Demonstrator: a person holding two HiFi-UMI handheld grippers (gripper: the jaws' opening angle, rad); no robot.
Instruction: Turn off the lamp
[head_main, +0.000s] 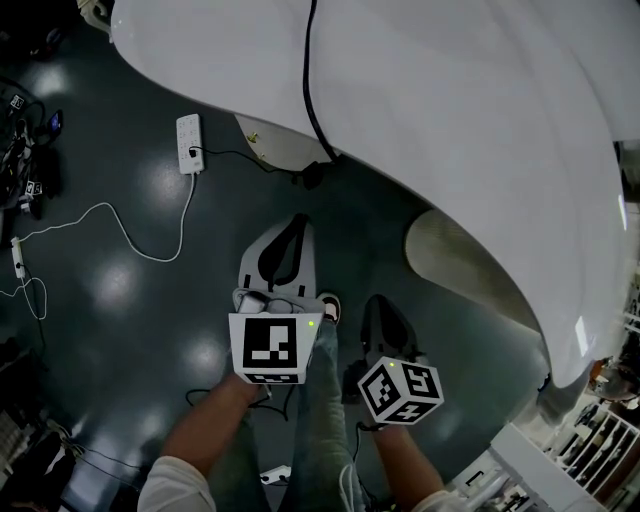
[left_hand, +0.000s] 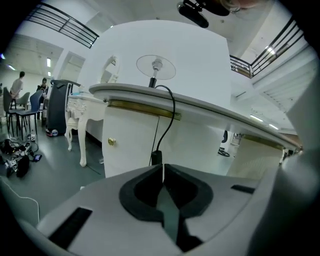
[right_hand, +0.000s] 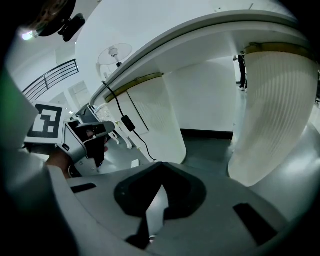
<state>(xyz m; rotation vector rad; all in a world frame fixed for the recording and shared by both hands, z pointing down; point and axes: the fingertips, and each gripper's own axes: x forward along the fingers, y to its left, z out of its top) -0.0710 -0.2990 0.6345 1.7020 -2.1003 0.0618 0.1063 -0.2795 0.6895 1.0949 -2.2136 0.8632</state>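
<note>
Close in front of the table (left_hand: 210, 106), the left gripper (left_hand: 163, 166) and right gripper (right_hand: 163, 162) both show jaws closed on nothing. Farther off, a black cord (left_hand: 173, 111) hangs over the table edge. The lamp (left_hand: 155, 67) stands on top, behind it.

The head camera looks steeply down past the edge of the white table (head_main: 450, 110) to the dark floor (head_main: 120, 300). The left gripper camera sits low and faces the table front nearly level. The right gripper camera looks from the right, rolled. Both gripper views share the lamp (left_hand: 155, 67) and its black cord (left_hand: 173, 106).
</note>
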